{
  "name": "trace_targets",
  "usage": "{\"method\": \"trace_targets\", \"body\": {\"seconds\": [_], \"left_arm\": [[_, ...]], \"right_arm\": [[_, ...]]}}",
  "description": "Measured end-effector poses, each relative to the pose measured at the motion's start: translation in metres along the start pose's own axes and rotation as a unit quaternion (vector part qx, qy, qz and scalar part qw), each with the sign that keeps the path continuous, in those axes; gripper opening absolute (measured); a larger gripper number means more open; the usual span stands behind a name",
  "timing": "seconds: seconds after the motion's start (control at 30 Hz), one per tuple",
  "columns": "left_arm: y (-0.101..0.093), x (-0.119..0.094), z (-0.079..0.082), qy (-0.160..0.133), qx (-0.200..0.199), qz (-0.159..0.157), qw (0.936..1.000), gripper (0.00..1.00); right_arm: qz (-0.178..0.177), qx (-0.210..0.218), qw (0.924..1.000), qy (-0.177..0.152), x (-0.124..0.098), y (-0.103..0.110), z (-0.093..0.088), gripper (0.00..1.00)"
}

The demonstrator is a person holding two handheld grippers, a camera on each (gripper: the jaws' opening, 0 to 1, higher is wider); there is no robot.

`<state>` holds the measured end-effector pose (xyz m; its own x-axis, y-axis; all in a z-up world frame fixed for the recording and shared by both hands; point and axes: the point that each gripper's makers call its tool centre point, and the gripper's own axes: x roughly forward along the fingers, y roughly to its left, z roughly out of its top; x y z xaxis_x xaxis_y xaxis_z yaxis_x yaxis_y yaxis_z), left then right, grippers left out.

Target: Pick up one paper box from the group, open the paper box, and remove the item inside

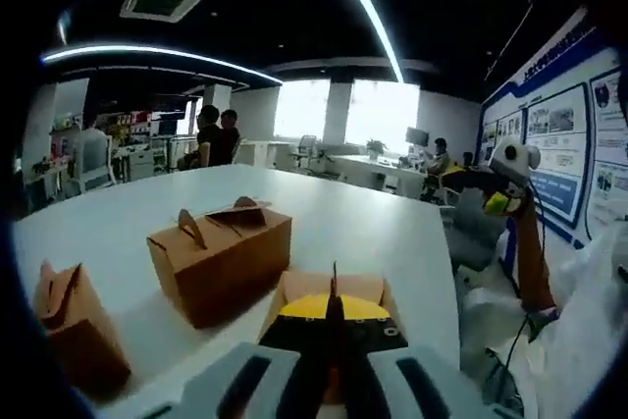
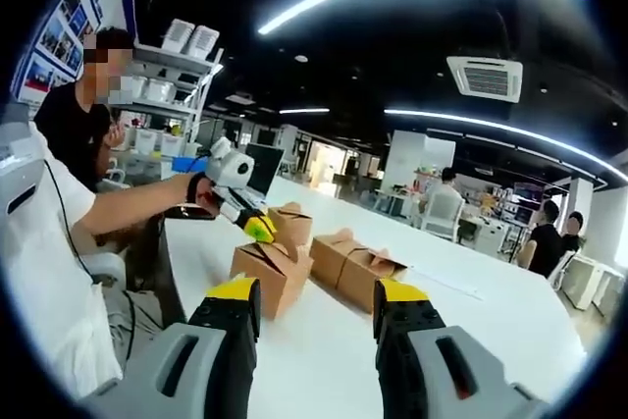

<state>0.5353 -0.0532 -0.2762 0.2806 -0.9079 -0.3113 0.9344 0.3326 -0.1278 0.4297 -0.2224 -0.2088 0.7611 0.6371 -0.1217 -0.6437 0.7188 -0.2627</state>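
Looks like the pick is just starting. In the left gripper view, bottom centre, the left gripper has its jaws clenched on the top flap of a paper box, which I'd say isn't lifted or opened yet. Two more boxes sit left of it on the white table. The right gripper hangs low at bottom centre of its own view, jaws spread and holding nothing, pointed at the boxes mid-frame.

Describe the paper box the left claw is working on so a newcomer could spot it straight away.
Start at the big white table, where brown paper boxes sit in a group. The one you want is the box at the near edge, right at the left claw. Unlike its neighbours, the closed claw tips pinch its top edge.
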Motion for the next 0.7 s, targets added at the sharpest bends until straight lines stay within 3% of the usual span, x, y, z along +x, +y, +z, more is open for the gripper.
{"method": "trace_targets", "body": {"seconds": [0.2,0.7], "left_arm": [[-0.01,0.004,0.0,0.005,0.048,-0.036,0.9982,0.04],[-0.013,0.005,-0.003,0.019,0.061,-0.103,0.9926,0.04]], "right_arm": [[0.001,-0.002,1.0,0.002,0.0,0.0,-0.001,0.47],[0.009,-0.004,0.9999,0.003,0.001,0.004,-0.002,0.47]]}}
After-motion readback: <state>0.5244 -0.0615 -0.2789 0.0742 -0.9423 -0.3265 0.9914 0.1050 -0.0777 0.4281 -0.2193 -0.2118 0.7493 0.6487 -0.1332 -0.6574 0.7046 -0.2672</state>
